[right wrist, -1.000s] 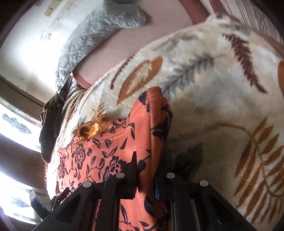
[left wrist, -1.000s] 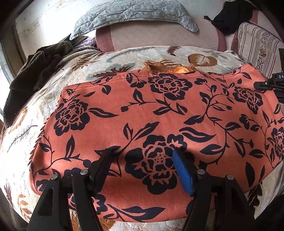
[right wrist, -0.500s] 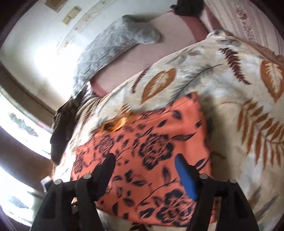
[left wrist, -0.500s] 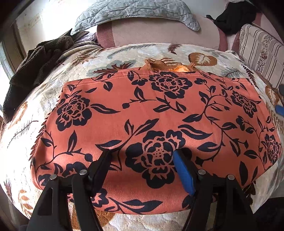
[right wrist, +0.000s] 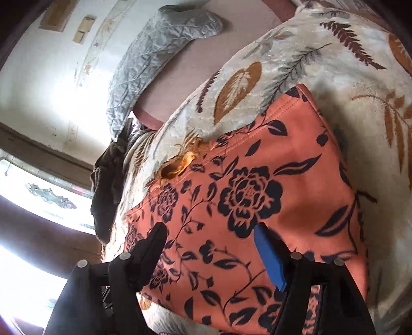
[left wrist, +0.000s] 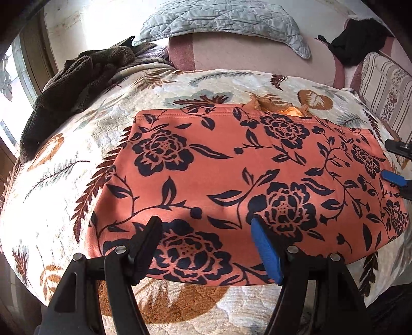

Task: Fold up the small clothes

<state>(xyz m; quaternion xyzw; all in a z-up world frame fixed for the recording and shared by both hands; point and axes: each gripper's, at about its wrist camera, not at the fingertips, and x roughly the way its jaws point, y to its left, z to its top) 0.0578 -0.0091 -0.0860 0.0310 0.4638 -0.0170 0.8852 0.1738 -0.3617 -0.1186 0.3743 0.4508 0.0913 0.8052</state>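
An orange garment with dark blue flowers [left wrist: 231, 175] lies folded flat as a rectangle on the leaf-patterned bedspread [left wrist: 64, 185]. A crumpled orange frill [left wrist: 278, 107] pokes out from under its far edge. My left gripper [left wrist: 204, 226] hovers open over the garment's near edge, with nothing between its fingers. In the right wrist view, my right gripper [right wrist: 208, 229] hangs open above the same garment [right wrist: 257, 195], empty and clear of the cloth. Its fingertips [left wrist: 391, 176] also show at the right border of the left wrist view.
A grey quilted pillow [left wrist: 219, 18] rests on a pink headboard cushion at the back. A dark brown fleece [left wrist: 77, 77] is heaped at the far left by the window. A black cloth [left wrist: 355, 49] and a striped cushion [left wrist: 386, 90] sit at the far right.
My right gripper has opened, let go of the garment's right edge and drawn back, leaving it flat. My left gripper, still open, has shifted sideways along the near edge.
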